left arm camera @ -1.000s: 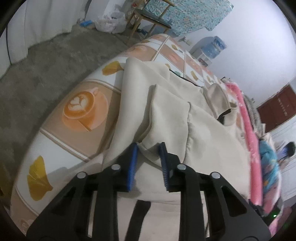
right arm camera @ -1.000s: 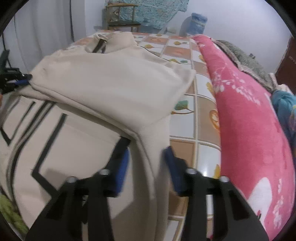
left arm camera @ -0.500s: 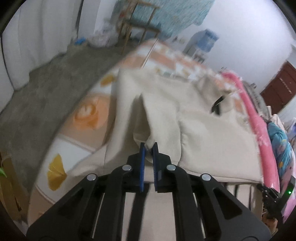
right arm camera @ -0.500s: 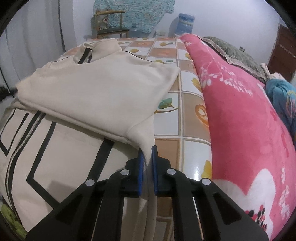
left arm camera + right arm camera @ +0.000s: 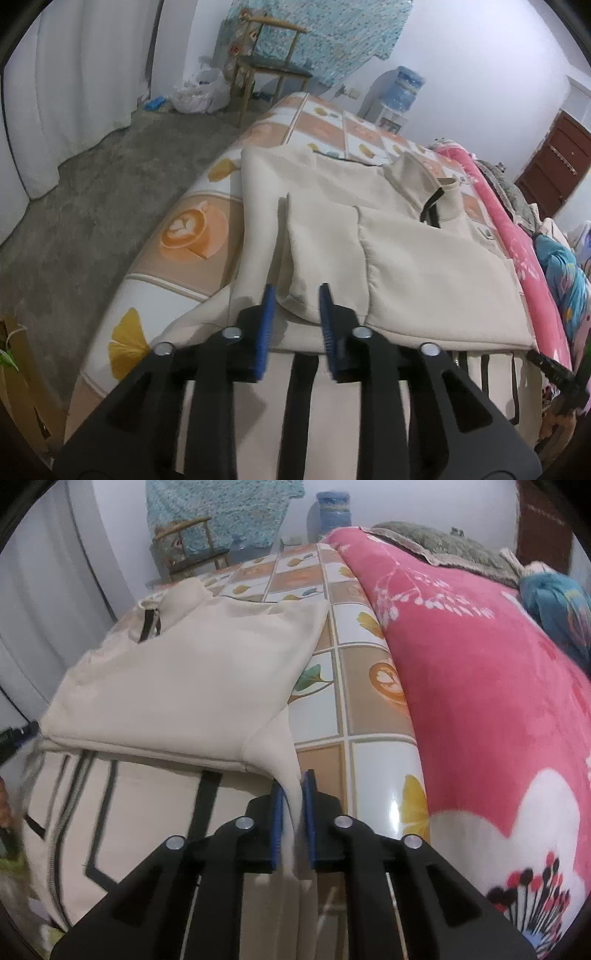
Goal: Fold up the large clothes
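A large cream garment (image 5: 424, 266) with black stripes lies on the bed, its upper part folded down over the striped lower part. My left gripper (image 5: 295, 291) hangs over the near left corner of that fold. Its jaws are opening, and the corner lies between the blue pads (image 5: 266, 325) without being pressed. In the right wrist view the same garment (image 5: 192, 686) shows its right corner drawn up into my right gripper (image 5: 293, 781). The pads (image 5: 308, 812) still pinch that strip of cloth while the jaws begin opening.
The bed has a tile-patterned sheet (image 5: 192, 236) with coffee cups and leaves. A pink flowered blanket (image 5: 480, 686) is heaped along its right side. On the concrete floor beyond the bed stand a wooden chair (image 5: 269, 62) and a water dispenser (image 5: 402, 88).
Both grippers first closed on the fold's corners. Now the left jaws have spread and let the corner drop flat, while the right ones keep their strip and have widened only slightly.
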The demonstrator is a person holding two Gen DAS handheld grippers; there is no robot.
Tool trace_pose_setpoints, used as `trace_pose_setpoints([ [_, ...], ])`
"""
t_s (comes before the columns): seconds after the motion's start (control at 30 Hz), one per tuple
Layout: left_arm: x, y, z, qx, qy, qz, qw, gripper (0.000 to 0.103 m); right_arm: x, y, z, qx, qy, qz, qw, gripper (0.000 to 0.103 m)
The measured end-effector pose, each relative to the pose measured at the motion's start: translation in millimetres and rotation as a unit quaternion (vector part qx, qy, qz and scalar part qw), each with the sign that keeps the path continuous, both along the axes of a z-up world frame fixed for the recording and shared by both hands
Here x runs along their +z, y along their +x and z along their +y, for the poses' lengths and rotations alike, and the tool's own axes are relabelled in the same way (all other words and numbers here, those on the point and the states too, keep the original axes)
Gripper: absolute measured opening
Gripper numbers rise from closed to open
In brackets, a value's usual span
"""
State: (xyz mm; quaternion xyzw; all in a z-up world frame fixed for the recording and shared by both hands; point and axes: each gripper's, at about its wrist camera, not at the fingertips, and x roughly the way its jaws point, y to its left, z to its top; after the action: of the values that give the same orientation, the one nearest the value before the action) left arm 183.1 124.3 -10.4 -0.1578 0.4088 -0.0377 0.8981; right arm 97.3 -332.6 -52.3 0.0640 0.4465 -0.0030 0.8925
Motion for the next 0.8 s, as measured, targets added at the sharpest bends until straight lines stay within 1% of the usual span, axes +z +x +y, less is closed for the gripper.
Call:
trace_pose_setpoints([
  [0.03,4,-4,-1,-0.004,0.005,-0.007,1.0,0.031,2,-3,0,-0.001,0.001,-0.002,1.0,0.014],
  [0.07,7,-9,-3,-0.008,0.011,-0.013,0.9998,0.036,6,-8,1,-0.003,-0.002,-0.005,1.0,0.017],
  [0.1,10,-12,-6,-0.014,0.015,-0.017,0.9996,0.044,10,-13,3,-0.005,-0.009,-0.009,1.0,0.019],
  [0.13,12,-16,-9,-0.02,0.019,-0.02,0.9994,0.047,14,-18,4,-0.007,-0.014,-0.012,1.0,0.021],
  [0.2,16,-27,-17,-0.034,0.027,-0.022,0.9988,0.057,22,-31,8,-0.01,-0.024,-0.021,0.999,0.031],
  [0.23,17,-32,-22,-0.042,0.031,-0.021,0.9984,0.06,26,-37,11,-0.009,-0.026,-0.025,0.999,0.033],
  [0.3,17,-41,-31,-0.054,0.041,-0.019,0.9975,0.069,33,-51,20,-0.002,-0.025,-0.033,0.999,0.043],
  [0.33,17,-49,-38,-0.065,0.05,-0.018,0.9965,0.072,35,-58,28,0.006,-0.023,-0.035,0.999,0.045],
  [0.37,17,-55,-43,-0.074,0.057,-0.015,0.9956,0.078,37,-63,33,0.013,-0.02,-0.035,0.999,0.05],
  [0.4,16,-60,-49,-0.082,0.063,-0.011,0.9946,0.081,36,-68,41,0.021,-0.018,-0.033,0.999,0.053],
  [0.47,12,-74,-60,-0.097,0.078,0.002,0.9922,0.084,32,-75,61,0.04,-0.009,-0.023,0.999,0.058],
  [0.57,2,-94,-73,-0.106,0.103,0.02,0.9888,0.086,20,-82,92,0.065,-0.008,-0.008,0.998,0.07],
  [0.67,-10,-109,-81,-0.11,0.13,0.033,0.9849,0.088,6,-86,118,0.078,-0.02,0.007,0.997,0.072],
  [0.73,-18,-115,-86,-0.109,0.143,0.044,0.9828,0.088,-2,-86,131,0.076,-0.036,0.015,0.996,0.076],
  [0.8,-26,-121,-89,-0.107,0.154,0.054,0.9808,0.088,-7,-87,139,0.073,-0.04,0.016,0.996,0.081],
])
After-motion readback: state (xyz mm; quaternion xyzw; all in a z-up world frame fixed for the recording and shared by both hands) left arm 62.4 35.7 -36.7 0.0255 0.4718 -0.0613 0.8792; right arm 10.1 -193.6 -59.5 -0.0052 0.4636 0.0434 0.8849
